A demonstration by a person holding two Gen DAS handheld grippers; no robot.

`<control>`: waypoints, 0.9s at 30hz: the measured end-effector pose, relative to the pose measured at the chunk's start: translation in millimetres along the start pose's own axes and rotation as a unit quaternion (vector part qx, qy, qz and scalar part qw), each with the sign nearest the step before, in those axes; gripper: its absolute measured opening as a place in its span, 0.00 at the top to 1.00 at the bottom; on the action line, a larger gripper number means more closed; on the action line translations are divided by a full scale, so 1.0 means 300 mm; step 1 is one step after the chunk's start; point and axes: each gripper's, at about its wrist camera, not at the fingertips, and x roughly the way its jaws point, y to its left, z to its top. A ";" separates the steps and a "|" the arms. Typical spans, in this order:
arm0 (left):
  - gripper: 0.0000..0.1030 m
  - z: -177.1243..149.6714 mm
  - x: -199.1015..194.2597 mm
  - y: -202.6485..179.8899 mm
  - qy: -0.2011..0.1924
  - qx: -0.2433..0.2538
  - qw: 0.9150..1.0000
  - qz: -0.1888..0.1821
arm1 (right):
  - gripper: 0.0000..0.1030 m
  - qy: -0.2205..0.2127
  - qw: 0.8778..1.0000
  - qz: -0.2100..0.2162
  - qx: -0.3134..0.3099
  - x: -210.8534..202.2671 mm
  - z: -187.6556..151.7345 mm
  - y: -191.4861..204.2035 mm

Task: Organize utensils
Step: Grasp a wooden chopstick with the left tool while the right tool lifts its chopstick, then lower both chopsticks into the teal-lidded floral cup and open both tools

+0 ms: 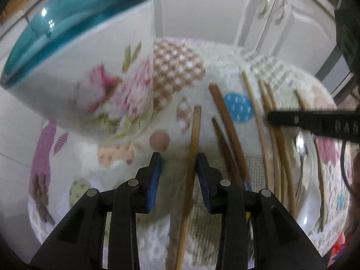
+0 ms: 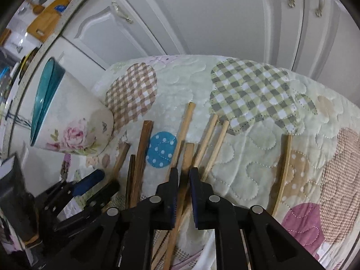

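Several wooden chopsticks lie on a patchwork quilted cloth (image 1: 216, 72). A white floral cup (image 1: 90, 78) with a teal inside stands at the left; it also shows in the right wrist view (image 2: 74, 126). My left gripper (image 1: 179, 159) is open, its jaws either side of one light chopstick (image 1: 194, 135) without touching it. My right gripper (image 2: 183, 175) has its jaws nearly closed around a brown chopstick (image 2: 187, 155). A metal spoon (image 1: 301, 153) lies on a glass plate (image 1: 310, 202) at the right.
White cabinet doors (image 2: 225, 22) stand behind the table. More chopsticks (image 2: 144, 153) lie between the two grippers, and one curved stick (image 2: 284, 168) lies further right. The left gripper's fingers (image 2: 87, 182) show in the right wrist view, and a black finger of the right gripper (image 1: 315, 121) in the left.
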 end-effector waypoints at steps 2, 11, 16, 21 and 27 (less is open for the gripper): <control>0.94 0.002 -0.008 0.007 0.003 0.007 1.000 -0.020 | 0.92 -0.001 1.000 0.004 -0.002 -0.015 -0.014 0.001; 0.94 0.001 -0.293 0.157 -0.038 -0.032 0.983 -0.179 | 0.93 -0.086 0.995 0.048 -0.017 -0.283 -0.072 0.055; 0.94 0.028 -0.544 0.278 -0.109 -0.047 0.971 -0.210 | 0.93 -0.134 0.988 0.068 -0.042 -0.444 -0.078 0.142; 0.94 0.092 -0.780 0.395 -0.189 -0.068 0.958 -0.203 | 0.93 -0.177 0.978 0.089 -0.072 -0.589 -0.033 0.247; 0.94 0.216 -0.895 0.495 -0.270 -0.087 0.949 -0.136 | 0.93 -0.239 0.961 0.101 -0.096 -0.743 0.092 0.373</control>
